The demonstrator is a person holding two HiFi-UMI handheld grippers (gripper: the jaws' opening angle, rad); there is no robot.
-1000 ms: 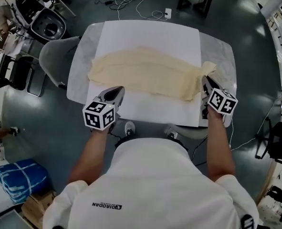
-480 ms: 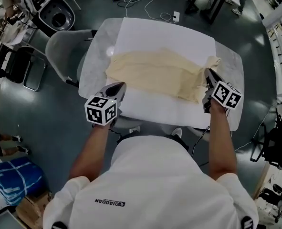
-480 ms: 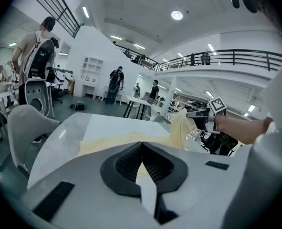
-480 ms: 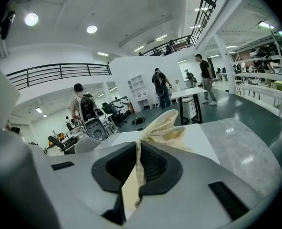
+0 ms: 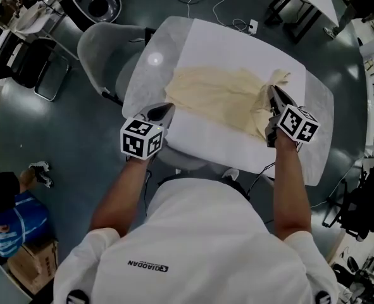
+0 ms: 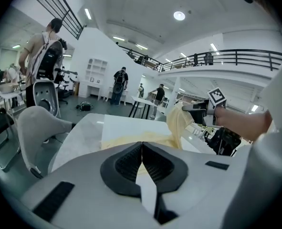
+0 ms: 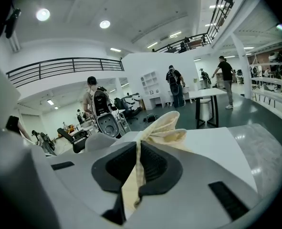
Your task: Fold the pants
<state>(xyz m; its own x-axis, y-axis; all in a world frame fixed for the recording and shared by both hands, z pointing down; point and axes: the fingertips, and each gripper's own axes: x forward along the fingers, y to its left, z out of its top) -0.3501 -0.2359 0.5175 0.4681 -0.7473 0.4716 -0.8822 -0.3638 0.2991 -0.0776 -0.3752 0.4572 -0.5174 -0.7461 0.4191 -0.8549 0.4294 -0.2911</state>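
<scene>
Jaws of the left gripper point(image 5: 166, 109) are seen in the head view at the near-left corner of the pants point(image 5: 218, 97), spread on the table point(image 5: 316, 138). In the left gripper view, they are pressed together. In the right gripper view, the right gripper point(image 7: 138, 144) is clamped on a raised pants end.

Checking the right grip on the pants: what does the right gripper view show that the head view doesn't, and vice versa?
Only the right gripper view: the right gripper, jaws shut on a cream fold of the pants that bunches past the tips; people and a balcony rail behind. Only the head view: the rest of the pants spread on the white sheet, the left gripper by their near-left corner, the person's arms. Both: the pants' lifted end, the table, a grey chair.
</scene>
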